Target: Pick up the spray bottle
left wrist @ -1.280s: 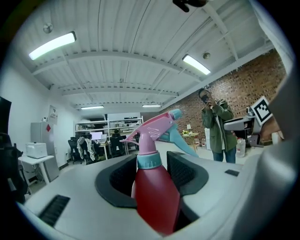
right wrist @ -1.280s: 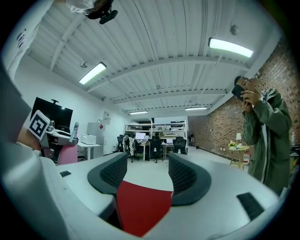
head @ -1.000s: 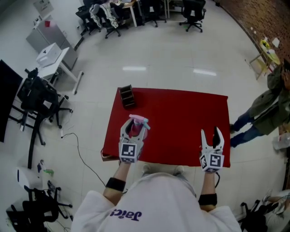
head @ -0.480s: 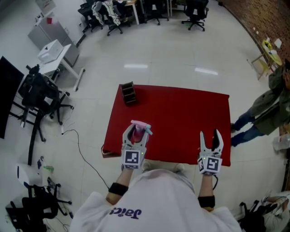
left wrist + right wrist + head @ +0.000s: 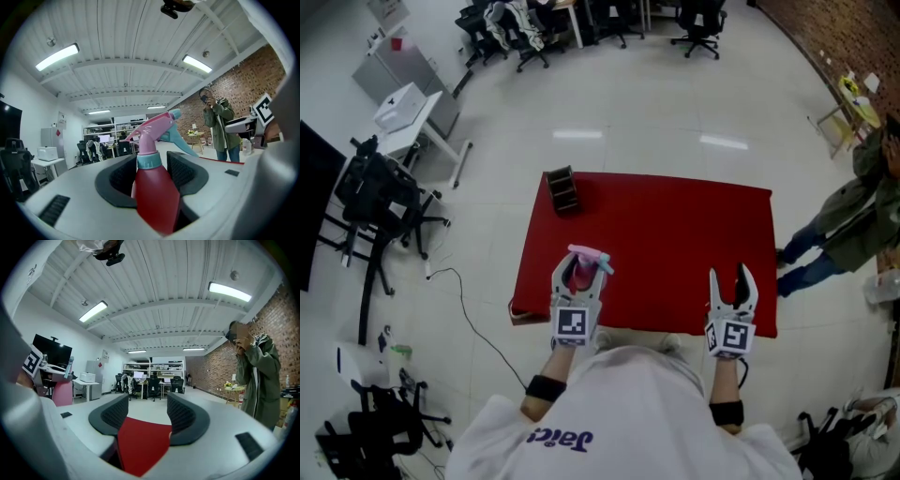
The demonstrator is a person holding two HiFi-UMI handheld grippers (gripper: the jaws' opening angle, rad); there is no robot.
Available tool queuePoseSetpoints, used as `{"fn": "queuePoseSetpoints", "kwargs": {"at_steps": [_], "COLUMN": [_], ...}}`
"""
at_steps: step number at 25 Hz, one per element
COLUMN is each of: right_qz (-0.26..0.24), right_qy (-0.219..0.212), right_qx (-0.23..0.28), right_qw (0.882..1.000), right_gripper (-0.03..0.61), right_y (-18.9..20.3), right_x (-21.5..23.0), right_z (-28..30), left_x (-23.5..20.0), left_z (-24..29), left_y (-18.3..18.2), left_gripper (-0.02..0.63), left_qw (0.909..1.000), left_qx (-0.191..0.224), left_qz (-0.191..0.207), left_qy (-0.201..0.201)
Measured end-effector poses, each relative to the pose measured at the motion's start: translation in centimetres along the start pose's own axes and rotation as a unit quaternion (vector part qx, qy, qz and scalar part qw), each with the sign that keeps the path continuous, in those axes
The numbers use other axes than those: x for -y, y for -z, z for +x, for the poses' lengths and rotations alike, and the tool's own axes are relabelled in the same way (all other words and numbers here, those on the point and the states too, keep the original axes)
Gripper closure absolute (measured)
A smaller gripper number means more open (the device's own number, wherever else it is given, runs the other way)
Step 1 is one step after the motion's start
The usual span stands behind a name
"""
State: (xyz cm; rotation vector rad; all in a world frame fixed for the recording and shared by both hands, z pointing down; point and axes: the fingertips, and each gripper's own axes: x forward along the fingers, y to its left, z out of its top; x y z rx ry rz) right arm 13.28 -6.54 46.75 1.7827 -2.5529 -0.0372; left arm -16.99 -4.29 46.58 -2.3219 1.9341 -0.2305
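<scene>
The spray bottle [image 5: 580, 267] has a red body, a pink head and a pale blue trigger. My left gripper [image 5: 578, 272] is shut on the bottle's body, near the front left edge of the red table [image 5: 675, 234]. In the left gripper view the spray bottle [image 5: 157, 187] stands upright between the dark pads [image 5: 183, 171], its head above them and pointing right. My right gripper [image 5: 732, 281] is open at the table's front right with nothing between its fingers. In the right gripper view only the red table [image 5: 140, 444] shows between the pads [image 5: 180, 416].
A small dark wooden rack [image 5: 562, 190] stands at the table's far left corner. A person in a green jacket [image 5: 853, 211] stands right of the table. Office chairs [image 5: 380, 202], a white desk [image 5: 408, 112] and floor cables [image 5: 464, 300] are to the left.
My left gripper has drawn the bottle back toward the table's front edge. The right gripper has stayed where it was.
</scene>
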Motion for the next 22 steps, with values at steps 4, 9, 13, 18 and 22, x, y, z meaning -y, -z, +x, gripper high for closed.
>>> {"fn": "queuePoseSetpoints", "kwargs": {"at_steps": [4,9,13,18,22], "right_qz": [-0.006,0.002,0.006,-0.004,-0.001], "right_qy": [-0.009,-0.01,-0.006,-0.015,-0.011], "right_qx": [-0.009,0.001,0.001,-0.003,-0.003], "right_qw": [1.0,1.0,1.0,1.0,1.0], "right_gripper": [0.313,0.313,0.313,0.319,0.319], "right_y": [0.1,-0.6,-1.0,-0.2,0.2], "right_x": [-0.4,-0.7,-0.7,-0.8,-0.6], "right_z": [0.0,0.1,-0.1,-0.2,-0.5], "left_x": [0.0,-0.1,0.2,-0.2,-0.3], "left_z": [0.1,-0.2,-0.4,-0.6,-0.9], "left_y": [-0.4,-0.6,-0.6,-0.5,-0.2], "left_gripper": [0.403,0.403,0.405,0.405,0.405], "left_qw": [1.0,1.0,1.0,0.9999,0.9998], "left_qx": [0.006,0.007,0.009,0.009,0.006], "left_qz": [-0.001,0.0,-0.002,-0.013,-0.015], "left_qy": [-0.002,-0.001,0.0,-0.006,-0.009]}}
